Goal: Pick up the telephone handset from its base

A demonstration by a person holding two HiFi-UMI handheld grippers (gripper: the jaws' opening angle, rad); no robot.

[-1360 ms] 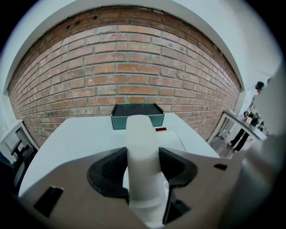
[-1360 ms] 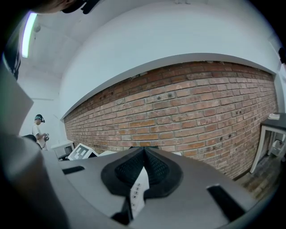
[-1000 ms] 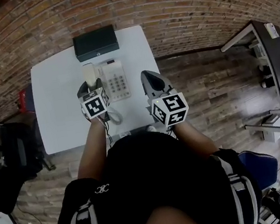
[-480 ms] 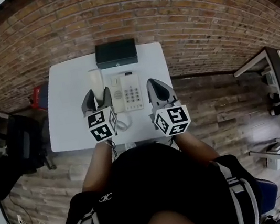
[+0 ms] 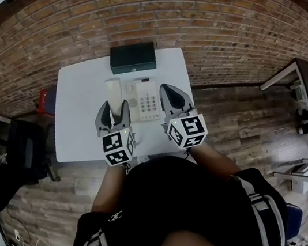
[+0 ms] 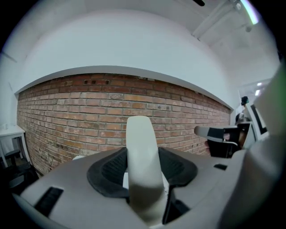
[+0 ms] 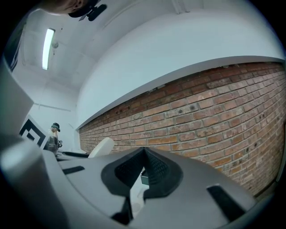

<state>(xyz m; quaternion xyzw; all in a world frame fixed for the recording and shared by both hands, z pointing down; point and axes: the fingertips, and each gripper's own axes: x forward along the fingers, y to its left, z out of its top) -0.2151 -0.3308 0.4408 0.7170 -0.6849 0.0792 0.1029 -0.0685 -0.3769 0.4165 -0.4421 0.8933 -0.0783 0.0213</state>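
My left gripper [image 5: 111, 106] is shut on the cream telephone handset [image 5: 114, 92], which sticks out ahead of the jaws over the white table [image 5: 79, 114]. In the left gripper view the handset [image 6: 141, 152] stands clamped between the dark pads, pointing at the brick wall. To the handset's right, the phone base [image 5: 146, 98] with its keypad lies on the table. My right gripper [image 5: 171, 92] hovers just right of the base, shut with nothing between its pads. From the right gripper view the handset [image 7: 102, 146] shows at the left, and that gripper [image 7: 144, 169] faces the wall.
A black box [image 5: 132, 57] sits at the table's far edge against the brick wall [image 5: 142, 16]. A red thing [image 5: 44, 100] lies left of the table on the wooden floor [image 5: 240, 116]. Dark furniture [image 5: 21, 153] stands further left.
My left gripper has drawn back toward me with the handset still in it. The right gripper has come closer to the base's right side. The head view has shifted.
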